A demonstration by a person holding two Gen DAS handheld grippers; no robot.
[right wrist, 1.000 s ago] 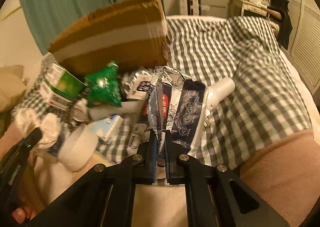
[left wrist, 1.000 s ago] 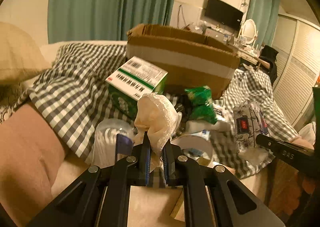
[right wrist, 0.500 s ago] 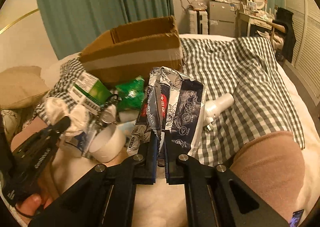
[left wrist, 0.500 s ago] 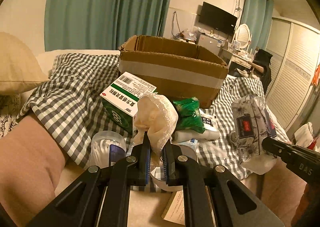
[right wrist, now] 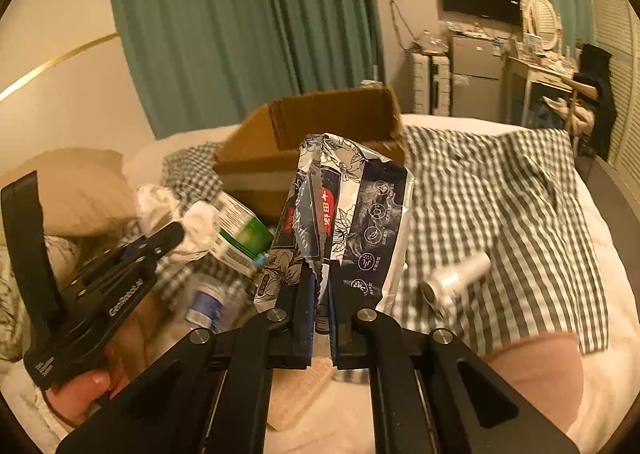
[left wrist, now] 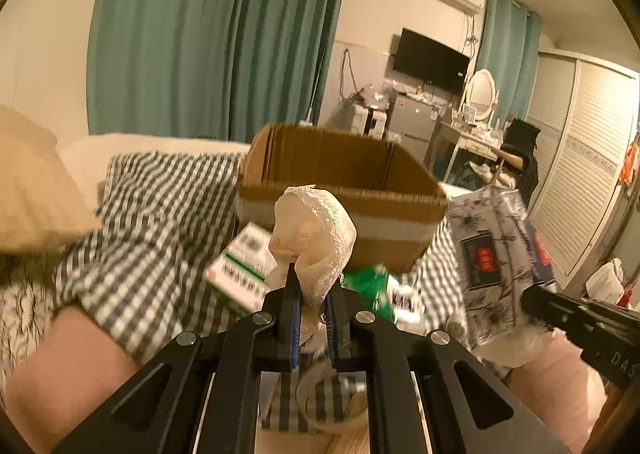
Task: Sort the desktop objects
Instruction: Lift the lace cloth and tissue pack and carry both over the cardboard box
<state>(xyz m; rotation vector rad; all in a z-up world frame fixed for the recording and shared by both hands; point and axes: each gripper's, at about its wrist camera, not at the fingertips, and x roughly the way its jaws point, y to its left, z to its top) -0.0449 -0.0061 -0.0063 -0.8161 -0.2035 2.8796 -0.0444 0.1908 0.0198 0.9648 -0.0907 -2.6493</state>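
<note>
My left gripper (left wrist: 311, 300) clamps a crumpled tissue (left wrist: 313, 234) and my right gripper (right wrist: 319, 294) clamps a printed packet (right wrist: 346, 213), both raised before the open cardboard box (left wrist: 340, 189) on the checked blanket (right wrist: 500, 213).

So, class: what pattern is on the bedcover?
Grey-and-white check on the bedcover, clearest in the right wrist view.

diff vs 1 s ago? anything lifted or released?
Both tools rose toward the cardboard box: the left tool carried the crumpled tissue up to rim height, the right tool lifted the patterned pouch off the pile. Nothing released; both grips unchanged, box and green carton unmoved.
</note>
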